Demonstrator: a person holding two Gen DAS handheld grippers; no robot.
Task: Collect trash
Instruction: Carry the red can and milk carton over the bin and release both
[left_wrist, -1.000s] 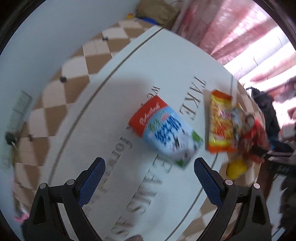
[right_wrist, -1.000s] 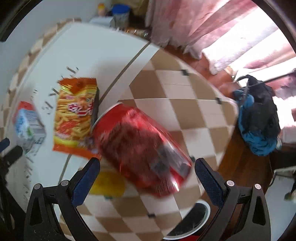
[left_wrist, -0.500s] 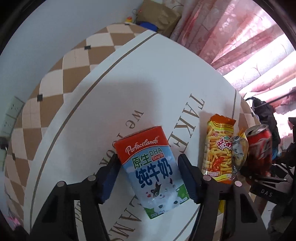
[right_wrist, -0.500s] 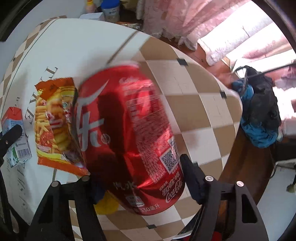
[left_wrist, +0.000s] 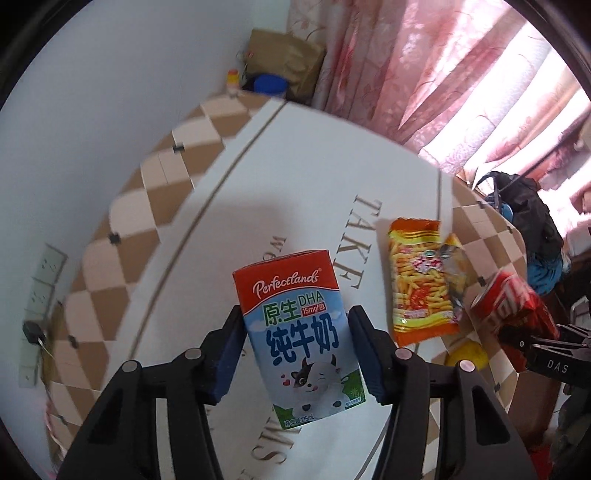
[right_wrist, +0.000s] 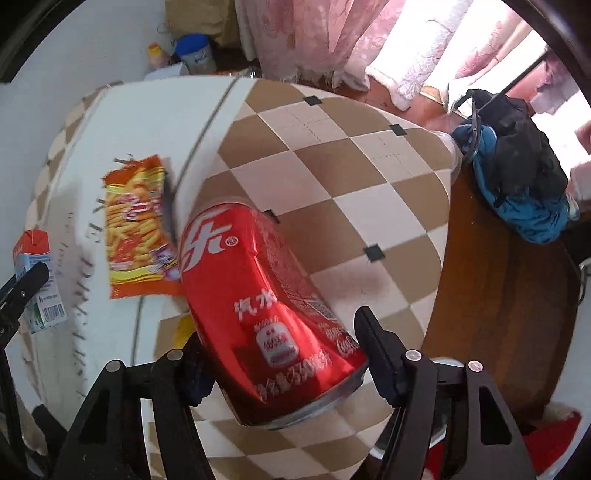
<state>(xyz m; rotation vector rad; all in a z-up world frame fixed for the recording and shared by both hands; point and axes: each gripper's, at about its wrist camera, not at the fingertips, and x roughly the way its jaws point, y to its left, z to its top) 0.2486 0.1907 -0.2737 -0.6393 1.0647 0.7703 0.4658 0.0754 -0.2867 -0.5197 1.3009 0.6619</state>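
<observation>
Both pieces of trash have risen off the tablecloth (left_wrist: 303, 155) since a moment ago: your left gripper (left_wrist: 295, 345) is clamped on the milk carton (left_wrist: 297, 332), and your right gripper (right_wrist: 279, 363) pinches the tilted red can (right_wrist: 258, 314). Between them the snack packet (left_wrist: 419, 280) lies flat on the cloth.

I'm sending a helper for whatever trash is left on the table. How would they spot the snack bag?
On the white centre of the table, beside its printed lettering, lies the flat orange snack bag. It lies between the milk carton and the red can, both held in grippers; it alone shows yellow sticks.
</observation>
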